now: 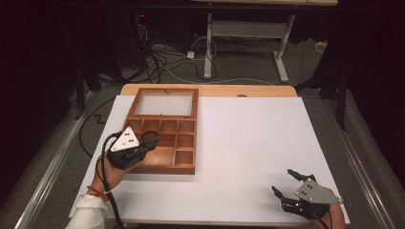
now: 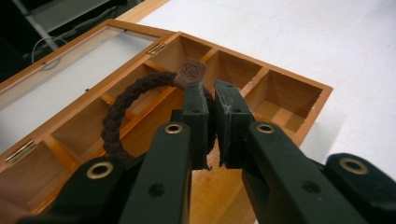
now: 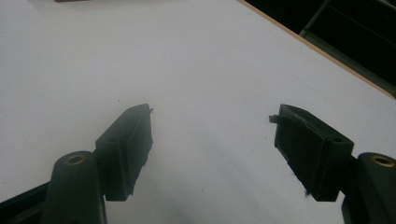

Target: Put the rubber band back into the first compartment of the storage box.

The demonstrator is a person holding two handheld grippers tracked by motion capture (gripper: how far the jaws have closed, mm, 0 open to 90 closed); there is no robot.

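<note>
Looking down from the high view, I have my left claw hanging over the wooden box, whose glazed lid lies folded flat beyond the claw, so the grid of small compartments and the one long tray under the claw are all open to me. My right claw rests low on the white surface, well apart from the box, and I judge it is parked there to stay clear. From the left gripper view, that claw is pressed together on a dark braided ring, pinching the cord just below its small brown tag; the loop stands out to the claw's left, above the compartments rather than lying in one. I judge the grip sits beside the tag because the cord is soft and would sag if held elsewhere. The box is warm, smooth wood with thin dividers and a brass hinge. From the right gripper view, that claw is spread wide with nothing between its blunt black pads, over plain matte white sheet.
</note>
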